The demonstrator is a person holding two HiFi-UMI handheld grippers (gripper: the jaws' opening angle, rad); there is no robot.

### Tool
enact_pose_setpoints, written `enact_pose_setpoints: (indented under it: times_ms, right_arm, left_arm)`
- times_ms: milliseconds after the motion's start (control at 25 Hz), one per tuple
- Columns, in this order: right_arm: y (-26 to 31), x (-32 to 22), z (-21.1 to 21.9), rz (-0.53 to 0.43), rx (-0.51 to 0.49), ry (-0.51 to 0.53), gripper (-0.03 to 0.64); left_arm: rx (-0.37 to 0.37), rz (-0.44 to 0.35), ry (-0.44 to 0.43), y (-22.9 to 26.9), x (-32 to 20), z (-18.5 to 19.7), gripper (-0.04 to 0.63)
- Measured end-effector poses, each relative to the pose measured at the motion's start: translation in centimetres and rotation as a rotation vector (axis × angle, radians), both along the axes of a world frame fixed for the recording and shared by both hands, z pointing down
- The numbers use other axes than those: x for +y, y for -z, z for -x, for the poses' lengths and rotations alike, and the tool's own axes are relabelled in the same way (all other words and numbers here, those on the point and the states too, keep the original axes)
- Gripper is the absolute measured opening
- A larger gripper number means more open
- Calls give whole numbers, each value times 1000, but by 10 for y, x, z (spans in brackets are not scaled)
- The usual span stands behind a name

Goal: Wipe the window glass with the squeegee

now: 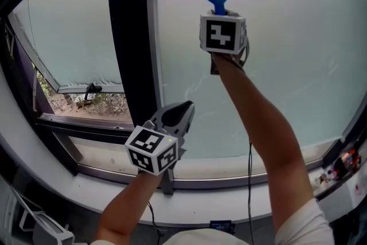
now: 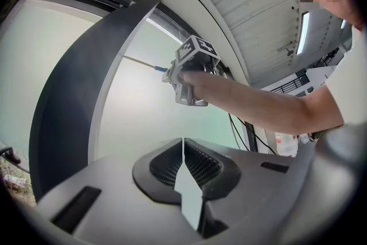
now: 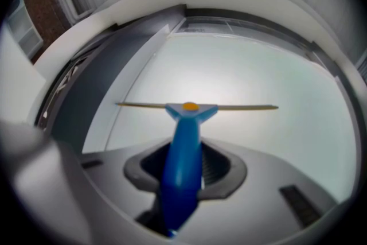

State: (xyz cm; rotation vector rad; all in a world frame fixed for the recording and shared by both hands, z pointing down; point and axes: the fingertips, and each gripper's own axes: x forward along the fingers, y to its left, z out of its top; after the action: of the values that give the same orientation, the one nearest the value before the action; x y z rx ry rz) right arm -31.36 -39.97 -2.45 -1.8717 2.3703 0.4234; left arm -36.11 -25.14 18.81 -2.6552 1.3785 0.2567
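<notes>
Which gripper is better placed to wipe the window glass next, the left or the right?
The right. The right gripper is shut on the squeegee, whose blade appears to lie on the window glass. The left gripper is shut, empty and lower down.

Head view behind, above — gripper views near shared glass (image 1: 298,66)
</notes>
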Motion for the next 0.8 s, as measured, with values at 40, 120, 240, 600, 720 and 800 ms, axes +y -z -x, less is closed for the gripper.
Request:
enact_pose_setpoints:
  times_ms: [40,120,240,600,720,800]
  right_arm:
    - [-3,0,-1,0,3,-2,137]
    - [-9,1,-4,-2,7,-9,138]
    - [-18,1,-4,4,5,-8,138]
    - [-40,3,-7,14,-1,-13,138]
    - [-48,2,-7,15,-2,-11,138]
    - [-53,2,-7,15,0,-12,138]
  left_arm:
    - [-2,1,-1,-2,1,-1,34]
    - [-8,4,-4,-7,4,-4,34]
    - [-12,10,-2,-14,6,-3,34]
    - [11,49,1,-37,8,1,34]
    - [17,65,5,-46,7,3,34]
    - [16,73,9,-52,7,4,34]
